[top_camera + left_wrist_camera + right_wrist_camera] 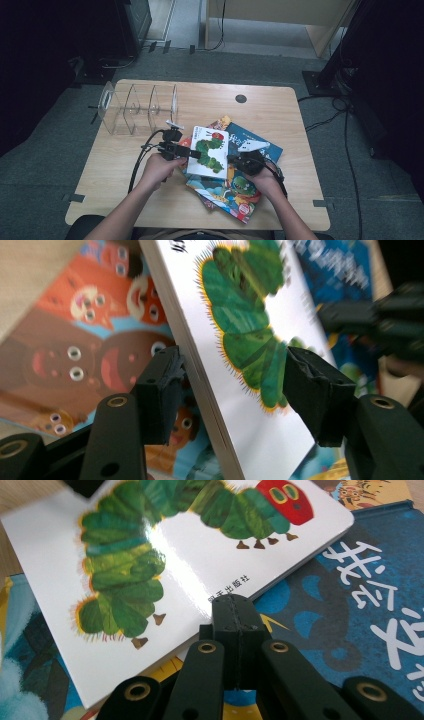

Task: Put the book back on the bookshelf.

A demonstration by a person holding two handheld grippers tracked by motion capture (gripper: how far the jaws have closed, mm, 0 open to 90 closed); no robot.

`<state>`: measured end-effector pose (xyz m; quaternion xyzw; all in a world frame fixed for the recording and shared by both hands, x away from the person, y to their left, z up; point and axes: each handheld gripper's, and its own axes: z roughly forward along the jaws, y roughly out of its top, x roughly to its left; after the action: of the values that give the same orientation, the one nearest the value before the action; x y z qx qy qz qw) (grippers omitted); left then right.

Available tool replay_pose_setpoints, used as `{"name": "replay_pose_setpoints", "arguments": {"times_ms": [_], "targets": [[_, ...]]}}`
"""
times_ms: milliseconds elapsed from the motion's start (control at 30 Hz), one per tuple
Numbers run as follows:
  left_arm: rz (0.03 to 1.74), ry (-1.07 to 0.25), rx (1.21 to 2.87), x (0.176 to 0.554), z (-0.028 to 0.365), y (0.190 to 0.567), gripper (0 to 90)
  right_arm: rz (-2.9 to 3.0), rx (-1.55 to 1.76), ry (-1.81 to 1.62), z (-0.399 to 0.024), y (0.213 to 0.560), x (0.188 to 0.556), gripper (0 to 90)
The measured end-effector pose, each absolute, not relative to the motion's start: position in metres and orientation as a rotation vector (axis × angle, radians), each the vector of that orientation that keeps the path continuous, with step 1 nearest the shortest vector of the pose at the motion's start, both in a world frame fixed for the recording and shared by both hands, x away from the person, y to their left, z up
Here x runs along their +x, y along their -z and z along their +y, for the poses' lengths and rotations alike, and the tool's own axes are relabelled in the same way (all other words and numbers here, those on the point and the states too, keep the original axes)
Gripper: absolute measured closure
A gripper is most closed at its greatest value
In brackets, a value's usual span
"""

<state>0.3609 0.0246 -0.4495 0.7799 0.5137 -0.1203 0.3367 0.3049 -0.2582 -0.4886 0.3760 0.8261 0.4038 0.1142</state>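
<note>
A white board book with a green caterpillar [210, 150] lies on top of a loose pile of picture books in the middle of the table. My left gripper [196, 155] comes at its left edge. In the left gripper view the jaws [232, 385] stand apart with the book's [250, 315] thick edge between them, one pad under the edge, the other over the cover. My right gripper [235, 161] is at the book's right side. Its jaws [235, 605] are shut, and the tip touches the white book's [190, 565] edge above a blue book [350, 580].
A clear acrylic divider rack [135, 112] stands at the table's [270, 107] back left. Under the white book lie an orange gingerbread book [75, 355], the blue book [260, 142] and a colourful one [227, 192] toward the front edge. A small dark round spot [241, 98] marks the back.
</note>
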Motion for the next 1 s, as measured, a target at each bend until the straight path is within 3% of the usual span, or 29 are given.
{"name": "replay_pose_setpoints", "arguments": {"times_ms": [200, 367, 1000], "targets": [[1.308, 0.312, 2.042, 0.366, 0.022, 0.427, 44.5, 2.43, 1.098, -1.192, -0.256, 0.49, 0.305, 90.0], [1.324, 0.349, 2.174, 0.379, 0.013, 0.413, 44.5, 2.441, 1.088, -1.195, -0.255, 0.49, 0.307, 90.0], [1.359, 0.456, 2.124, 0.393, 0.019, 0.401, 50.7, 2.442, 1.089, -1.242, -0.255, 0.493, 0.314, 90.0]]}}
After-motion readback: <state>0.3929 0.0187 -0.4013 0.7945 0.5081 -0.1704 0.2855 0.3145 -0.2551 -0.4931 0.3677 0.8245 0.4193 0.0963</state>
